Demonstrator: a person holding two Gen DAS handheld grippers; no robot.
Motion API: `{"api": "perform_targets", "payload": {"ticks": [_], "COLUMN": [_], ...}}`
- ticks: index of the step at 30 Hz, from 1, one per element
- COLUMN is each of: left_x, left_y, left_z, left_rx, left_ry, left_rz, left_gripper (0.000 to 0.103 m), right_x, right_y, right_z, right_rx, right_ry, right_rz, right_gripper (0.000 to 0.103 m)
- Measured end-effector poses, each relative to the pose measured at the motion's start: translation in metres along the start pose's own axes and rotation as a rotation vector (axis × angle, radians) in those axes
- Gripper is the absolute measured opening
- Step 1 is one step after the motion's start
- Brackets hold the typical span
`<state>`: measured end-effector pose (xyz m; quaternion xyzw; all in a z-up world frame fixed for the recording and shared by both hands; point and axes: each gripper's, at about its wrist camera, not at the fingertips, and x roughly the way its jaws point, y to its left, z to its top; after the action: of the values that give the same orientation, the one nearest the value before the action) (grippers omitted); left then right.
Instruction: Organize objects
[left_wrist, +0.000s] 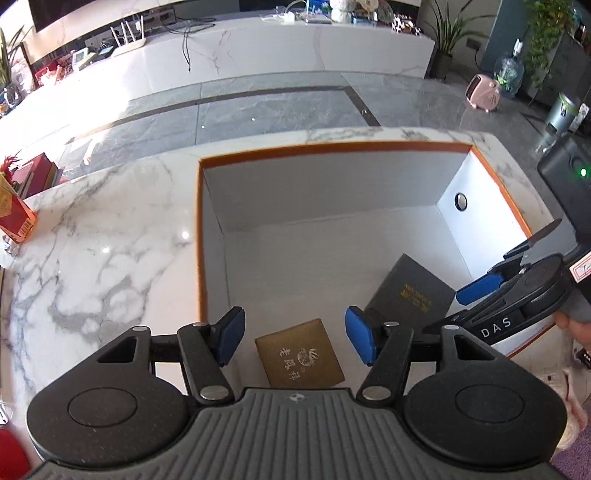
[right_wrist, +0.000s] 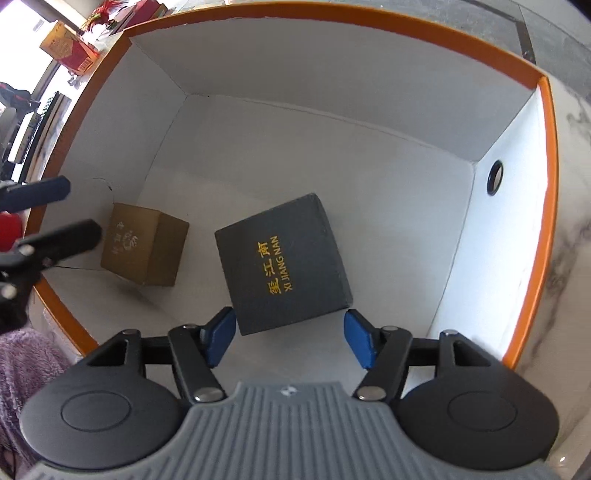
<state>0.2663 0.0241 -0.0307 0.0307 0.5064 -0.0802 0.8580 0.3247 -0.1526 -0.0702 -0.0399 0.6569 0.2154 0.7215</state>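
Inside the big orange-rimmed box (right_wrist: 550, 177), which stands on the marble tabletop (left_wrist: 103, 236), lie two small boxes, and everything is best placed against that landmark. One is a dark grey box (right_wrist: 284, 258) with gold lettering, resting flat on the floor of the big box near its middle; the other is a tan cardboard box (right_wrist: 146, 245) with a printed emblem, sitting close to the big box's left wall and near corner, apart from the grey one. Both look like rigid paperboard gift cartons: probably light, stiff enough to take a squeeze across opposite side faces, with matte surfaces that should not slip against the blue pads, though a hard pinch could dent the tan one's thinner walls. The sensible hold for either is across two parallel sides, low enough that the lid does not lift off alone. The right gripper (right_wrist: 291, 338) hangs over the near edge of the grey box with its jaws spread wide and nothing between them. The left gripper (left_wrist: 295, 339) is likewise wide apart and empty, poised above the tan box. The count, then: one big box, two small boxes inside it, and one red-and-orange carton (left_wrist: 14, 218) outside, well to its left on the marble.
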Motion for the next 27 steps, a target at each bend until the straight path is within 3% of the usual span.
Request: {"api": "perform_targets", "payload": {"ticks": [10,13,16,23,27], "left_x": [-0.006,-0.004,-0.002,0.0,0.001], "left_y": [0.032,0.039,0.044,0.05,0.051], "left_z": [-0.003,-0.007,-0.01,-0.014,-0.017], "left_rx": [-0.068,-0.082,-0.085,-0.087,-0.088], "left_ry": [-0.021,-0.017,-0.012,-0.009,-0.003], "left_rz": [0.021,0.02,0.011,-0.007,-0.015], "left_gripper": [0.057,0.054,0.047,0.032,0.03], "right_x": [0.002,-0.001,-0.002,0.01,0.012], "right_y": [-0.004,-0.004,-0.014,-0.005,0.015], "right_z": [0.029,0.039,0.045,0.037,0.036], "right_rx": [0.053,0.033,-0.001,-0.057,-0.173], "right_ry": [-0.084,-0.118,-0.108,-0.059,-0.081], "right_rz": [0.008,-0.02,0.001,0.103,0.118], "right_gripper": [0.069,0.078,0.079,0.051,0.048]}}
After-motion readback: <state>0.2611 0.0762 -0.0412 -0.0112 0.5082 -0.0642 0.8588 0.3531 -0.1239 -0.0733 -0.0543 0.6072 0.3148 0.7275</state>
